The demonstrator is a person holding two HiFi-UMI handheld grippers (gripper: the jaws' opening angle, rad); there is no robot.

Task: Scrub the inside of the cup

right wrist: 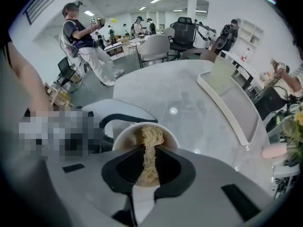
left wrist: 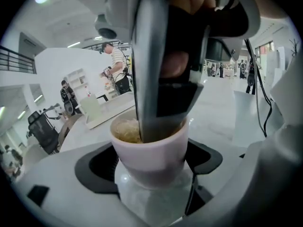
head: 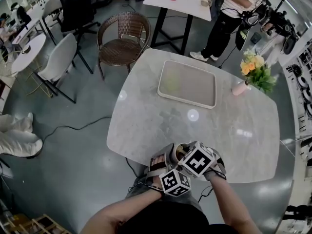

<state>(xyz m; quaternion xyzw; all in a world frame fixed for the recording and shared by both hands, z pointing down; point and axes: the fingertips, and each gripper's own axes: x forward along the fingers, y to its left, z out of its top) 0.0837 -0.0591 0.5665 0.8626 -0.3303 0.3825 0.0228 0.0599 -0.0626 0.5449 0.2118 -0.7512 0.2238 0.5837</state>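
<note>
Pale marble tabletop [head: 161, 126] reaches its near edge right by the fingers. The left gripper [left wrist: 149, 163] clamps the white cup [left wrist: 150, 152], one pad on each side of its wall. The right gripper [right wrist: 147, 167] points down into the cup's mouth, its fingers pressed together on a tan fibrous scrubber [right wrist: 151, 138] that lies inside the rim. Beyond the fingertips the marble runs bare up to a shallow tray [head: 187, 84]. Farther right, a flower vase [head: 240, 87] stands near the far edge.
</note>
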